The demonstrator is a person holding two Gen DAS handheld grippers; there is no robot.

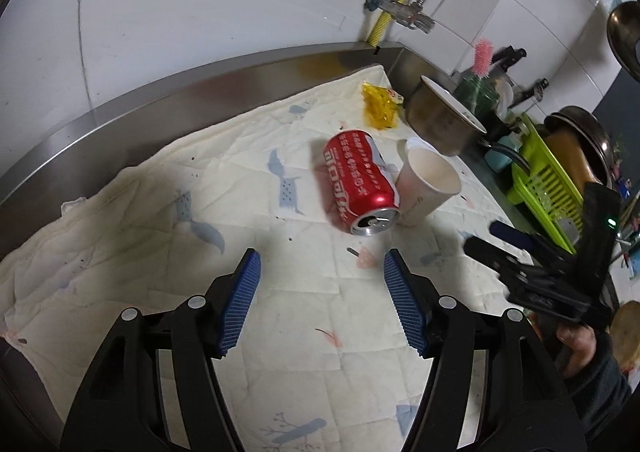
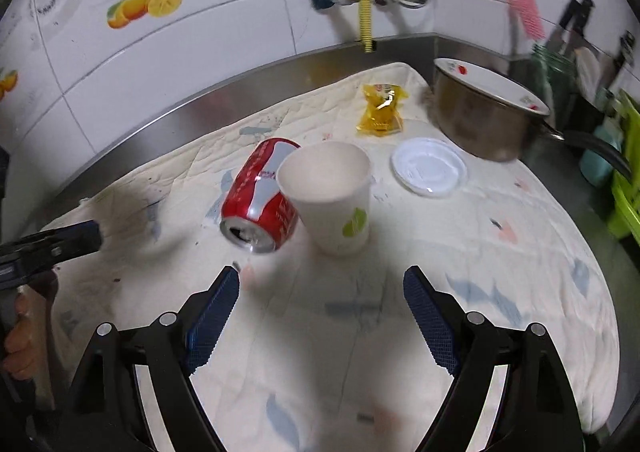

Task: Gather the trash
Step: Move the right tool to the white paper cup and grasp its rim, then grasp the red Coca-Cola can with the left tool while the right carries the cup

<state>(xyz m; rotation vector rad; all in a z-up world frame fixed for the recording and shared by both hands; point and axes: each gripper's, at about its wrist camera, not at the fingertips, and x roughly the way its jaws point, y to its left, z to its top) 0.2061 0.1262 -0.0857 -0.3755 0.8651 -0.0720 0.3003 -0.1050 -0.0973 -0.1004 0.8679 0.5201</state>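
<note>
Right wrist: one can (image 2: 260,194) (one cup (image 2: 330,196))

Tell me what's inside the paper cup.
The paper cup shows only bare white inner wall near its rim; its bottom is hidden, so I cannot rule out contents.

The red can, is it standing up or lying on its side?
On its side. The red can lies on the cloth with its opened top facing the camera, beside the upright paper cup.
</note>
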